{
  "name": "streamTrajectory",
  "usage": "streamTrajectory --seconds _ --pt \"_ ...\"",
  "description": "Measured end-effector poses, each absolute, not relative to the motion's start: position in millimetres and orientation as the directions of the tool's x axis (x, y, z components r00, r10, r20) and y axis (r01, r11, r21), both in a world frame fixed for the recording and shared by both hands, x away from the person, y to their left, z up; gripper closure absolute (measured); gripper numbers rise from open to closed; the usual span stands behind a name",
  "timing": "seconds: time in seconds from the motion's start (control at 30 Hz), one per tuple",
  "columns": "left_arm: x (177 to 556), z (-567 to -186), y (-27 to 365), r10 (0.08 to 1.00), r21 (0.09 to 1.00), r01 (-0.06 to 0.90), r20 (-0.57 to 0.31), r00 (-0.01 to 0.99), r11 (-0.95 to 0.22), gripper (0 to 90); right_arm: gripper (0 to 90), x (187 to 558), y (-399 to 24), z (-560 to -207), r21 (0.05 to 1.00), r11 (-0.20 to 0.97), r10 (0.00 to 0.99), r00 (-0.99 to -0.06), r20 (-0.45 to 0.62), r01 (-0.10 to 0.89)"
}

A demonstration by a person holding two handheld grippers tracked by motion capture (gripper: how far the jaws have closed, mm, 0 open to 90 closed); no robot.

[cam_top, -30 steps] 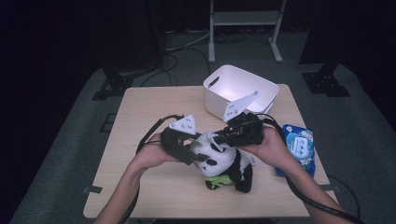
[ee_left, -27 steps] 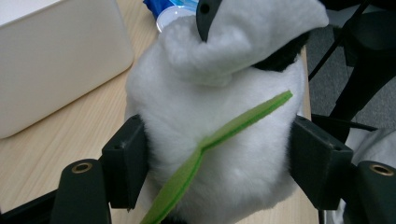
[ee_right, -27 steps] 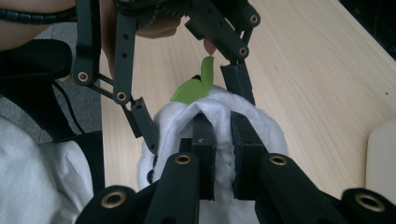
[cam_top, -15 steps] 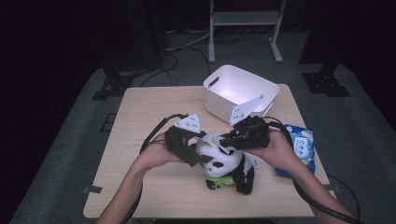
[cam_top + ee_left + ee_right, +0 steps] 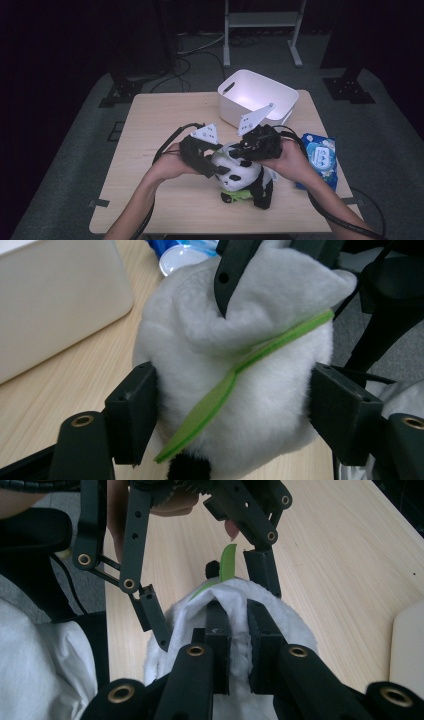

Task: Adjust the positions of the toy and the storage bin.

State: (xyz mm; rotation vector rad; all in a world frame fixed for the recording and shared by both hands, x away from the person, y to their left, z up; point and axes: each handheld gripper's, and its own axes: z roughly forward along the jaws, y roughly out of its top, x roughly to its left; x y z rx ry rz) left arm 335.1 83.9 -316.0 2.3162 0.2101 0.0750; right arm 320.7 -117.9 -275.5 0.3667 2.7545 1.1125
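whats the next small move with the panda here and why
Probably close the left gripper a little more on the plush panda. Its jaws have just been closing and flank the white body on both sides, seemingly without squeezing it yet. The right gripper already pinches a fold of the white fur, so a second firm grip would steady the toy before any lift toward the white bin.

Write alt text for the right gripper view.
The right claw pinches a fold of white plush on the panda toy. Beyond it, the left claw straddles the toy's body near a green felt leaf, above a wooden table.
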Motion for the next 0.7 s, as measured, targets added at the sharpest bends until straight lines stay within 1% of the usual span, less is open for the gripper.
streamTrajectory --seconds 0.17,0.33,0.53,0.7 --pt "336.4 -319.4 93.6 0.196 0.744 0.156 -0.034 0.98 -0.65 27.0 81.2 321.6 -119.5 -271.9 0.7 0.694 0.287 -0.956 -0.054 0.169" --pt "339.3 -321.7 102.5 0.213 0.744 0.176 -0.046 0.976 -0.644 26.9 81.0 323.5 -139.8 -276.7 0.718 0.663 0.326 -0.945 -0.021 0.213" --pt "343.0 -326.4 116.8 0.239 0.746 0.212 -0.074 0.968 -0.631 26.4 80.9 327.6 -161.9 -301.4 0.717 0.632 0.364 -0.93 0.059 0.293" --pt "344.1 -328.9 127.8 0.254 0.739 0.233 -0.086 0.963 -0.632 24.2 81.0 329.3 -165.7 -321.7 0.717 0.609 0.378 -0.919 0.114 0.339"
